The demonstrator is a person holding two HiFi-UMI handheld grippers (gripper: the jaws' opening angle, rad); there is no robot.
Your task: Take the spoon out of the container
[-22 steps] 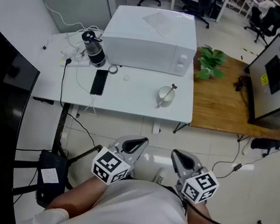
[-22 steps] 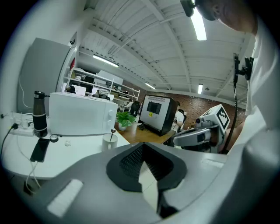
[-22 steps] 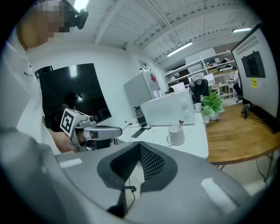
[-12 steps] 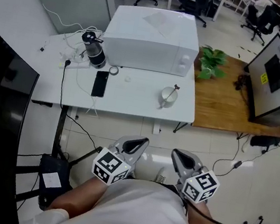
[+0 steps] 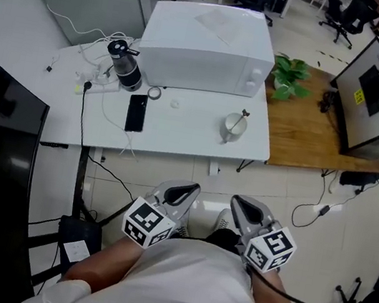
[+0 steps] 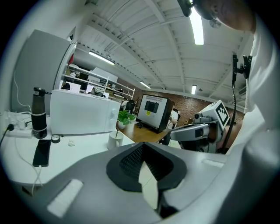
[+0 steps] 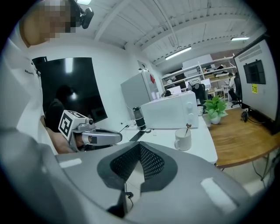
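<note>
You are still keeping the left gripper (image 5: 183,194) and the right gripper (image 5: 247,209) tucked close to your body, well apart from the tabletop (image 5: 178,134), each with its jaws pressed together on nothing. Only your head is shifting, so the tabletop is sitting slightly higher and further right in the head view than a moment ago. The spoon (image 5: 241,117) is still leaning in the container (image 5: 231,128) near the tabletop's right edge, toward its front right corner, so I judge the reach is not yet beginning.
</note>
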